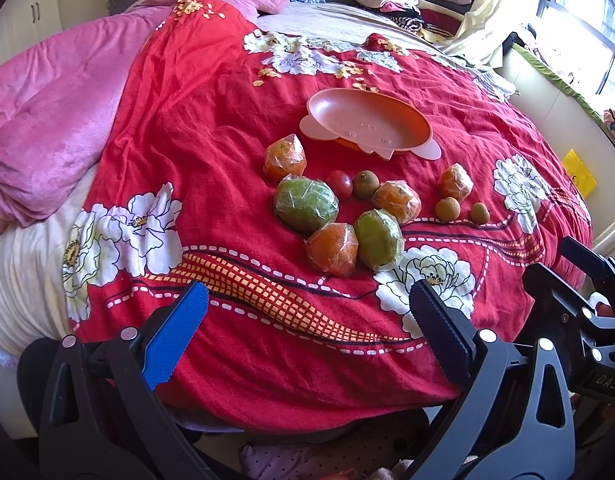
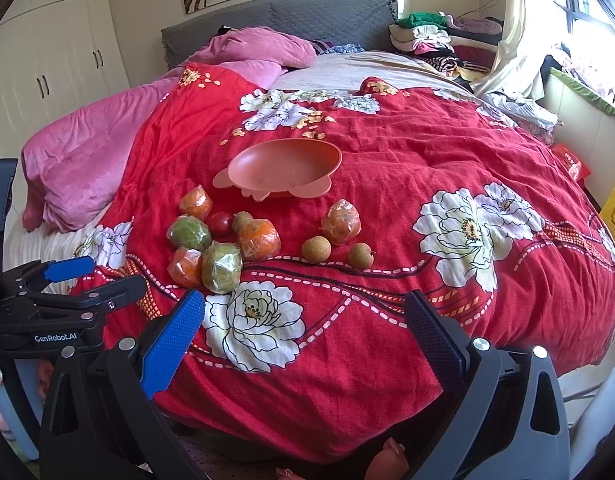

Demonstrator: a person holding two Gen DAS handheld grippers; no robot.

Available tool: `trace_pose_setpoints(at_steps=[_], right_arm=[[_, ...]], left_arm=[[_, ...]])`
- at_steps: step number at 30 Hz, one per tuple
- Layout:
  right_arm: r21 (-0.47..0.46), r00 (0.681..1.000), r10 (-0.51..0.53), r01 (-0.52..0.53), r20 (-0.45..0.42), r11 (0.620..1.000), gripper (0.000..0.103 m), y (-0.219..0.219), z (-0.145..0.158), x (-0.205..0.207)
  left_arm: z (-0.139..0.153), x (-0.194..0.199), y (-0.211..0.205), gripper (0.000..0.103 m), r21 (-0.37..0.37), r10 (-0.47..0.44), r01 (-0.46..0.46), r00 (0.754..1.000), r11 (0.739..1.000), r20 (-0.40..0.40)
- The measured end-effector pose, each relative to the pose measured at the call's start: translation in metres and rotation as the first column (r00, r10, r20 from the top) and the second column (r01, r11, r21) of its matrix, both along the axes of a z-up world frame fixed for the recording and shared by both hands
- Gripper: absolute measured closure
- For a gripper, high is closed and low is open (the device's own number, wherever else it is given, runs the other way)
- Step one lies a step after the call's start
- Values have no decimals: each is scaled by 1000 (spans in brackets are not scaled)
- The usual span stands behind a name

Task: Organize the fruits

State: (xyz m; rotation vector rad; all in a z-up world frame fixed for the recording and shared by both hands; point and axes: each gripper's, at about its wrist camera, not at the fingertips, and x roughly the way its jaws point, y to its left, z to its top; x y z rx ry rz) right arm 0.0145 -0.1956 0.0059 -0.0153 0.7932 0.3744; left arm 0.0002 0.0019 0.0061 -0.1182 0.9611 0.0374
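Ten pieces of fruit spread on a red quilt with white flower print (image 1: 227,128), just in front of a shallow salmon-pink plastic dish with small feet (image 1: 367,120), empty. Clustered at centre: four plastic-wrapped orange citrus fruits, one at the back (image 1: 285,158), one at the front (image 1: 332,249), one mid-row (image 1: 396,200) and one apart to the right (image 1: 455,182); two larger wrapped green citrus fruits (image 1: 306,205) (image 1: 378,238), the second touching the front orange one; a small red tomato (image 1: 340,183) beside a brown round longan (image 1: 366,184). Two more brown longans (image 2: 316,249) (image 2: 361,255) lying just right of the cluster, near the lone wrapped orange.

Both grippers hovering over the near edge of the bed, well apart from the fruit. Left gripper (image 1: 307,320) with blue-padded and black fingers spread wide, nothing between them. Right gripper (image 2: 303,328) likewise gaping, empty. Crumpled pink velvet blanket (image 1: 55,120) bunched at far left; folded clothes stacked by the grey headboard (image 2: 267,12).
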Motion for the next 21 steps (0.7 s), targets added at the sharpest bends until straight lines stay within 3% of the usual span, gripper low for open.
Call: trace_pose_setpoints(at_steps=[21], right_arm=[[-4,1000,-1,1,-31,1000,4,1,-12,13]], left_arm=[[-15,12,-4,8,10,-15,16,1000,1000,-24]])
